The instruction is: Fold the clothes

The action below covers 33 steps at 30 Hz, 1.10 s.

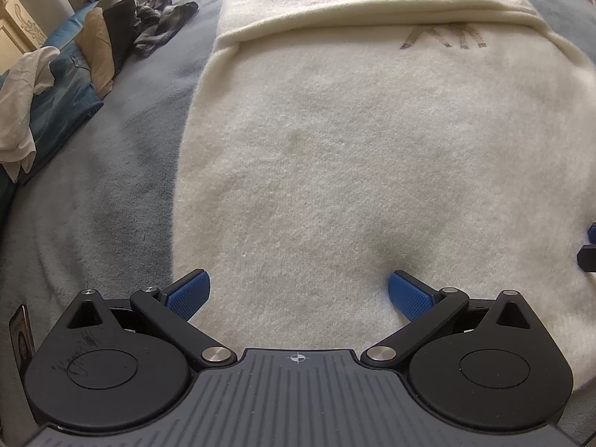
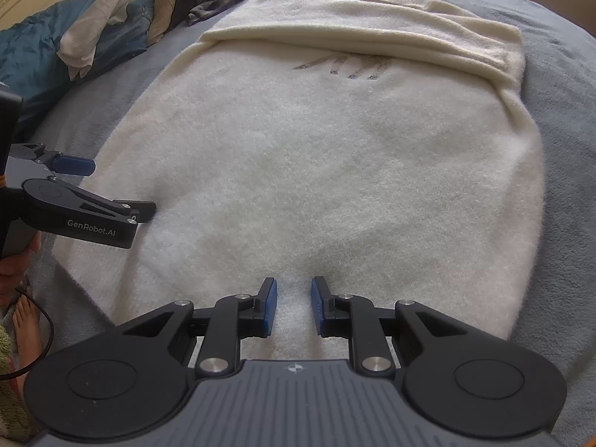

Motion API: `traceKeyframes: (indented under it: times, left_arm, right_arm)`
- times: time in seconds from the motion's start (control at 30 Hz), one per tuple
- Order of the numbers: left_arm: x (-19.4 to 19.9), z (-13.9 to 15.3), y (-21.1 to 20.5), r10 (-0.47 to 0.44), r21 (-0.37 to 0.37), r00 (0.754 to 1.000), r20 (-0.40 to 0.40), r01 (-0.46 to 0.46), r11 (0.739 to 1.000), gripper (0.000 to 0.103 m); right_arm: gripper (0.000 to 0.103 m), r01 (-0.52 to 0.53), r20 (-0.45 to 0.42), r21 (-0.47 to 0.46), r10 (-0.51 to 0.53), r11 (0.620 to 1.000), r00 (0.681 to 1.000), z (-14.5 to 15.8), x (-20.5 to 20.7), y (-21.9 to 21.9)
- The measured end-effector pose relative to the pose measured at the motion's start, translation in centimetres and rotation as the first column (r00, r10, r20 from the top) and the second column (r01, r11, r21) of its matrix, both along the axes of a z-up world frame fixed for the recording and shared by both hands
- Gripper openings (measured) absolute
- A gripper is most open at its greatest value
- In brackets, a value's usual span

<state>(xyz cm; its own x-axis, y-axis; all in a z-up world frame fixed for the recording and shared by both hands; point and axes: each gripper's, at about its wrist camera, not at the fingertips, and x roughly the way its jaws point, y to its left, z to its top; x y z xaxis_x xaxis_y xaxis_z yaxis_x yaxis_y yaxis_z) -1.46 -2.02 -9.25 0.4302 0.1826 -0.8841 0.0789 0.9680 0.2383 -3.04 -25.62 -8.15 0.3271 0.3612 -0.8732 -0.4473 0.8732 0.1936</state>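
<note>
A cream fuzzy sweater (image 1: 354, 149) (image 2: 316, 167) lies flat on a blue-grey bed cover (image 1: 93, 205), with a sleeve folded across its far end (image 2: 354, 37) above a grey print (image 2: 346, 65). My left gripper (image 1: 299, 277) stands wide open over the sweater's near left part, its blue pads resting on the knit with nothing pinched. From the right wrist view it shows at the left edge (image 2: 111, 186). My right gripper (image 2: 294, 283) is at the near hem, jaws narrow, with a ridge of sweater fabric pinched between the pads. It peeks in at the left wrist view's right edge (image 1: 590, 244).
A pile of other clothes (image 1: 74, 56) (image 2: 111, 11), blue, white, tan and plaid, lies along the bed's far left side. A person's bare foot (image 2: 24, 320) and a black cable show at the lower left. Bed cover (image 2: 570, 111) lies bare to the sweater's right.
</note>
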Motion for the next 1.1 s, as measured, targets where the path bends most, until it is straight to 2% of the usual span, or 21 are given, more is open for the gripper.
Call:
traceKeyframes:
  times: [0.37,0.8,1.1]
  left_arm:
    - [-0.1,0.0,0.3,0.010,-0.018,1.000,0.000,-0.010,1.000,0.103]
    - [-0.2,-0.2,0.9,0.025,-0.052,1.000,0.001,-0.025,0.998,0.103]
    - [-0.1,-0.3,1.4,0.047,-0.080,0.999,0.000,-0.047,0.996,0.103]
  right_arm:
    - [0.021,0.039,0.004,0.021,-0.039,0.999,0.999,-0.1,-0.6,-0.9]
    - [0.021,0.168,-0.044,0.040,-0.166,0.985,0.985,-0.3,-2.0,-3.5]
    - [0.021,0.202,-0.051,0.051,-0.199,0.978,0.979,-0.5,-2.2,-3.7]
